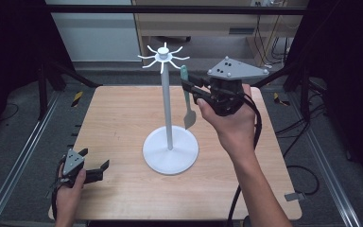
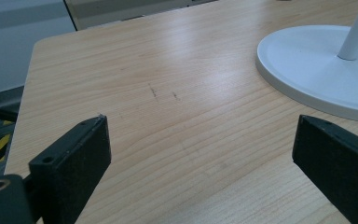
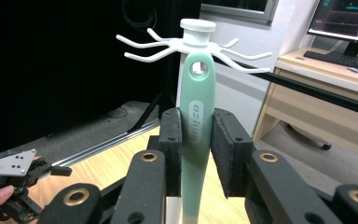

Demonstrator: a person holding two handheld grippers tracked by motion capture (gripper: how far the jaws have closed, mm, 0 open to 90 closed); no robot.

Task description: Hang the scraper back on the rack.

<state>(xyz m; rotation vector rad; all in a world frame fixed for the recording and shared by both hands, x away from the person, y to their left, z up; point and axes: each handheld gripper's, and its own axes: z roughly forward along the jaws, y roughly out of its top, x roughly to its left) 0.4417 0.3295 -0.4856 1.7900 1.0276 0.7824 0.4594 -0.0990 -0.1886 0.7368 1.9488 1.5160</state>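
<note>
Right of centre in the high view, the right tool (image 1: pixel 192 87) clamps a mint-green spatula (image 1: pixel 187 103) by its handle, long axis upright, blade down. In the right gripper view its hanging hole (image 3: pixel 198 68) sits just below the hooks of the white stand (image 3: pixel 196 36), so hanging it likely needs a slight lift. Lower left, the left tool (image 1: pixel 94 168) rests spread wide on the counter (image 1: pixel 123 113), holding nothing.

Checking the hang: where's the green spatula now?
High view: the spatula is held upright in the right gripper, just right of the white rack, near its hooks.
</note>
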